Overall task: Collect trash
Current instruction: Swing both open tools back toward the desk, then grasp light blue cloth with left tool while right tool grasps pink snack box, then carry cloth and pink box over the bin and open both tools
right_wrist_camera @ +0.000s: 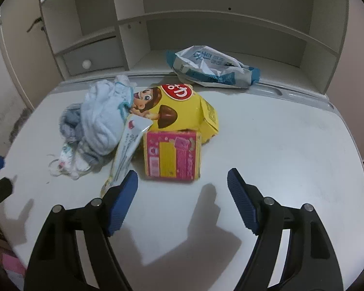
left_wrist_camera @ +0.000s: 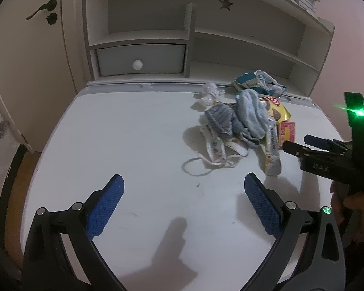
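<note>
A heap of trash lies at the back of the white desk [left_wrist_camera: 133,133]. In it are a pink box [right_wrist_camera: 172,155], a yellow snack box [right_wrist_camera: 179,106], a long white wrapper [right_wrist_camera: 128,150], a light blue cloth [right_wrist_camera: 102,121] and a stringed face mask [left_wrist_camera: 216,150]. A crumpled white and blue bag [right_wrist_camera: 213,68] sits behind them on the shelf ledge. My right gripper [right_wrist_camera: 182,189] stands open just in front of the pink box, with nothing between its pads. My left gripper [left_wrist_camera: 182,186] is open over bare desk, left of and nearer than the heap. The right gripper [left_wrist_camera: 301,143] also shows at the right edge of the left wrist view.
A white hutch [left_wrist_camera: 194,31] with open shelves and a small drawer [left_wrist_camera: 140,60] rises behind the desk. A door with a dark handle [left_wrist_camera: 41,9] stands to the left, with wooden floor [left_wrist_camera: 17,184] below the desk's left edge. A hand [left_wrist_camera: 347,201] holds the right gripper.
</note>
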Motion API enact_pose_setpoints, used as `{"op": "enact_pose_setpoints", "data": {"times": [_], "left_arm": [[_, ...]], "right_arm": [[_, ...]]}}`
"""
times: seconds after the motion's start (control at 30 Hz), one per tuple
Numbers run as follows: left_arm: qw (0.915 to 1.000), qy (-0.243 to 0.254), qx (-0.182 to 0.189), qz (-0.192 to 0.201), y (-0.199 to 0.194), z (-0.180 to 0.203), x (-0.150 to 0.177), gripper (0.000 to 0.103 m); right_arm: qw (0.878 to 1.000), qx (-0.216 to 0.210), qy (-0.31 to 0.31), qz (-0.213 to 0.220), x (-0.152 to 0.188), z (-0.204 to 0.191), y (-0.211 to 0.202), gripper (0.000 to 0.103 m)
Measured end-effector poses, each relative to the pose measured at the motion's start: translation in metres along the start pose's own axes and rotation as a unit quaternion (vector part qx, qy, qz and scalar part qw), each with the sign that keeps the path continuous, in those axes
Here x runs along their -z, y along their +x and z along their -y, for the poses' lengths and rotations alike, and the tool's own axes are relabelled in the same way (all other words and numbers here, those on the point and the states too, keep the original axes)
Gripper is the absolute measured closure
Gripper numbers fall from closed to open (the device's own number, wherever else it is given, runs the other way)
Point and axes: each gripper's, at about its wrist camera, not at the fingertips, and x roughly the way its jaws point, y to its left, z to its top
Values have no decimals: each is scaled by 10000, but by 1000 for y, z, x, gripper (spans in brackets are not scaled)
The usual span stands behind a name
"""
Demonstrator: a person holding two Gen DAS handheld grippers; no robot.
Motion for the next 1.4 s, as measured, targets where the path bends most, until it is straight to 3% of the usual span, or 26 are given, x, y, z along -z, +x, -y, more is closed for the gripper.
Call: {"op": "enact_pose_setpoints", "data": {"times": [0.23, 0.33, 0.57, 0.7, 0.9, 1.0, 1.13, 1.23, 1.4], "left_arm": [[9999, 96, 117, 5, 11, 11, -14, 7], [9994, 275, 187, 77, 18, 29, -26, 7], [9969, 678, 323, 237, 43, 76, -63, 7], [9950, 936, 185, 286, 60, 100, -76, 7], [9942, 1066, -127, -26, 87, 111, -81, 10], [9943, 1057, -64, -90, 92, 113, -83, 27], [9942, 1064, -21, -173, 91, 117, -84, 81], [9953, 961, 57, -48, 79, 120, -86, 90], [9928, 1156, 267, 184, 52, 156, -87, 92]], "right_arm": [[9999, 108, -4, -85, -7, -2, 20, 32], [9999, 22, -54, -84, -9, -3, 23, 52], [9999, -123, 115, 7, -7, 15, 5, 52], [9997, -124, 216, 24, -1, 29, -6, 52], [9993, -48, 371, 51, 13, 54, -22, 52], [9990, 21, 430, 77, 20, 67, -31, 52], [9986, 101, 514, 117, 28, 81, -43, 52], [9977, 172, 626, 212, 35, 95, -57, 52], [9947, 364, 898, 339, 51, 128, -83, 52]]}}
